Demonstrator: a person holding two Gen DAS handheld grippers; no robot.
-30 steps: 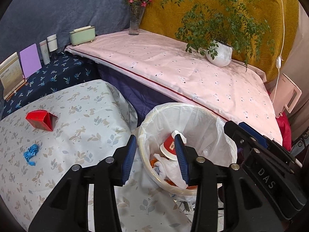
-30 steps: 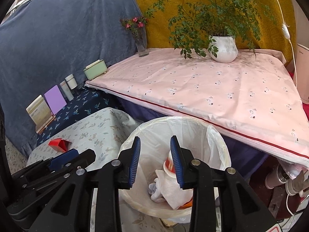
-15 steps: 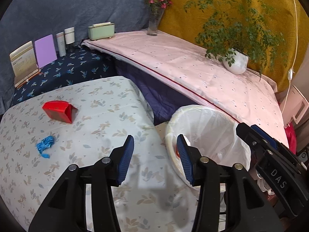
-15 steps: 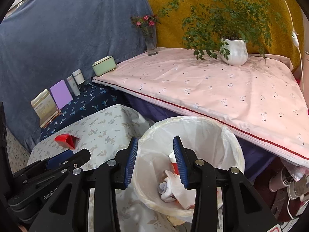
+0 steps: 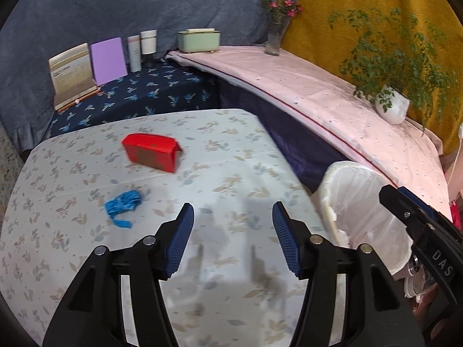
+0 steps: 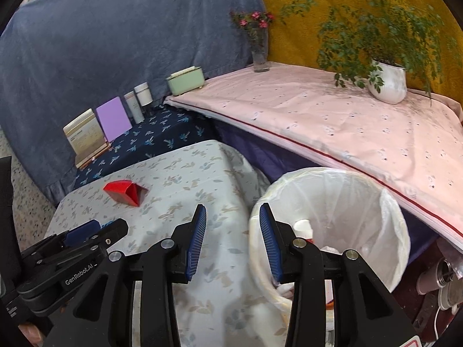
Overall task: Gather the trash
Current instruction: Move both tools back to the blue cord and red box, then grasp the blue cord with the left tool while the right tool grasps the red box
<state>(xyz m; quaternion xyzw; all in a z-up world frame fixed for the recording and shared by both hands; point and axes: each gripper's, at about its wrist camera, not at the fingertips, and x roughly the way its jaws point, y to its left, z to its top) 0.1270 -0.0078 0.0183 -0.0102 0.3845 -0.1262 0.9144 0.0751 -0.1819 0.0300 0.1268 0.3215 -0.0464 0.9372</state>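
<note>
A red carton (image 5: 152,155) lies on the leaf-print table (image 5: 231,167), and a crumpled blue wrapper (image 5: 123,206) lies nearer me to its left. My left gripper (image 5: 231,238) is open and empty above the table, right of the wrapper. A bin with a white liner (image 6: 332,219) stands off the table's right edge and holds white and red trash (image 6: 303,228). My right gripper (image 6: 231,240) is open and empty over the table edge beside the bin rim. The red carton also shows in the right wrist view (image 6: 125,192).
A pink-covered bench (image 6: 332,121) carries a potted plant (image 6: 387,84), a flower vase (image 6: 260,57) and a green box (image 6: 186,80). Booklets (image 5: 72,72), a purple card (image 5: 108,59) and two tubes (image 5: 143,47) stand on the dark-blue surface behind the table.
Both grippers have swung left, away from over the bin toward the table. The left gripper's jaws have opened wider. The carton and wrapper now sit closer in the left wrist view.
</note>
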